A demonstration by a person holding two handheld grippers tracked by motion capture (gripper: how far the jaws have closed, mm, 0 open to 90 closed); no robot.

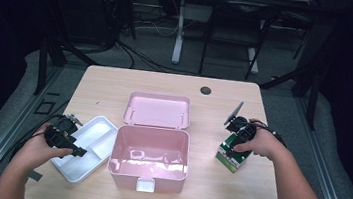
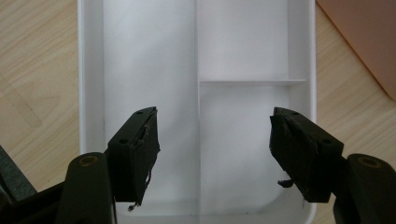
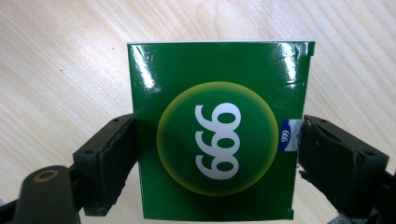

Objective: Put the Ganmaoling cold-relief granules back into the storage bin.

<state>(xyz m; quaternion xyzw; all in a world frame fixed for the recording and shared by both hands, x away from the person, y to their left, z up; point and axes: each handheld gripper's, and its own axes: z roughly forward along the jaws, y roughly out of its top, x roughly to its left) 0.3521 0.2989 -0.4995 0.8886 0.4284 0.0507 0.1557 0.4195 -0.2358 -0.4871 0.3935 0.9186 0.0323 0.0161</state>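
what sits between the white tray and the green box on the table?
The open pink box, lid folded back, lies between the white tray and the green box in the high view. Bare tabletop separates it from the green box.

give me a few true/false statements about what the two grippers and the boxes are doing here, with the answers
1. The right gripper has its jaws on either side of the green box. True.
2. The pink box has its lid shut. False: the lid lies swung open behind it and the inside is bare.
3. The left gripper is open above the white tray. True.
4. The white tray holds several items. False: its compartments are empty.
5. The green box sits inside the pink box. False: it stands on the table, to the right of the pink box.
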